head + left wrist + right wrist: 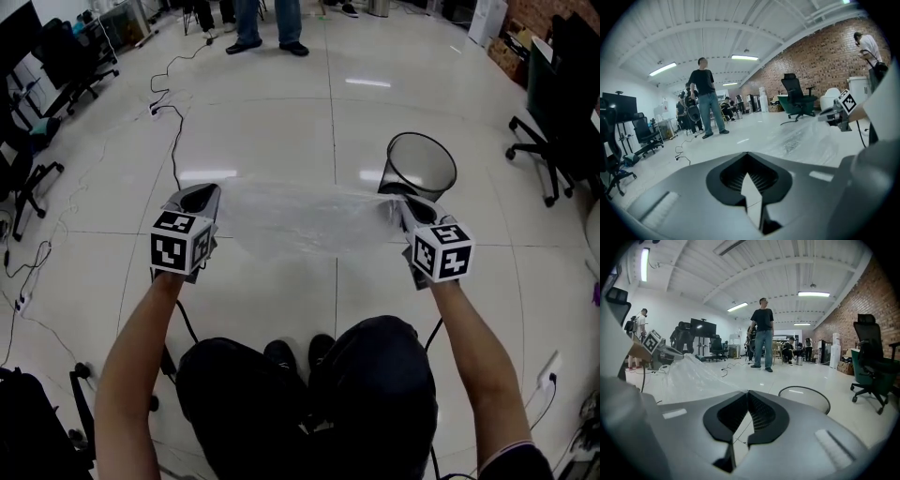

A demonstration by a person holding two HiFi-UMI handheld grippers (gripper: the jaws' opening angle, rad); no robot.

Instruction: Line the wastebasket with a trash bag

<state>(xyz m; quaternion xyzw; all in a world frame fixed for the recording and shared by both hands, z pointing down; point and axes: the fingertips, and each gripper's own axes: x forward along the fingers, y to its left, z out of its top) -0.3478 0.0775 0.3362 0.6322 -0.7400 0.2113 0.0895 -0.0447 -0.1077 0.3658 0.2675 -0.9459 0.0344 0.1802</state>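
Clear trash bag (295, 223) stretched in the air, short of the wastebasket (422, 165)

Head view: left hand-held gripper (210, 194) and right hand-held gripper (395, 200) each pinch one edge, the film taut above the floor (281, 122); left gripper view: jaws together on film; right gripper view: likewise, wastebasket just ahead; the bag looks weightless, limp, slippery and tearable, best held at the mouth hem.

Bright strip lights (813, 294) glare off the floor (368, 82) — gripper views bulge (fisheye).
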